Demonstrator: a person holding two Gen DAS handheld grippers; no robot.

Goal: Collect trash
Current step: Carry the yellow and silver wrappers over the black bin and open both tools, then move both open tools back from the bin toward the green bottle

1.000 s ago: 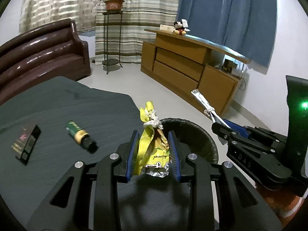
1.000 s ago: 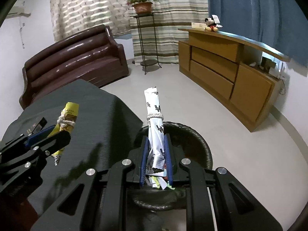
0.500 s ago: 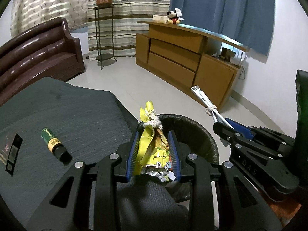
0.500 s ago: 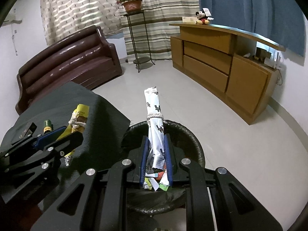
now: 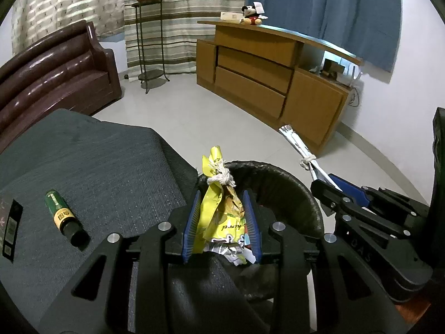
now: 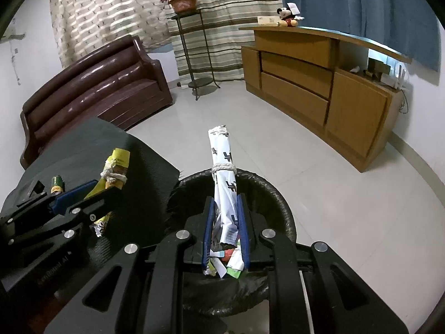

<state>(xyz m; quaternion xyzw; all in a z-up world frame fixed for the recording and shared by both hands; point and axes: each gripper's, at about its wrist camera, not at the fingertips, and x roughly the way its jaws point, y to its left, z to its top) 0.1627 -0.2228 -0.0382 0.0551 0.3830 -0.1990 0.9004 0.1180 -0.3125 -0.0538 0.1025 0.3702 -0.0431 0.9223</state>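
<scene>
Left wrist view: my left gripper (image 5: 222, 220) is clamped on the yellow snack wrapper (image 5: 219, 211), at the near-left rim of the black-lined bin (image 5: 281, 178). Right wrist view: my right gripper (image 6: 225, 228) pinches the white tied wrapper (image 6: 224, 172) above the bin, apparently over its opening. Neither is dropped yet. Left on the dark table (image 5: 111, 161): a green tube (image 5: 62, 214) and a dark packet (image 5: 11, 225), which I judge as trash.

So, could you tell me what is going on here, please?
A person is collecting trash with two handheld grippers. The left gripper is clamped on a yellow snack wrapper, the right gripper on a white wrapper, both over the black-lined bin. A green bottle lies on the dark table.
</scene>
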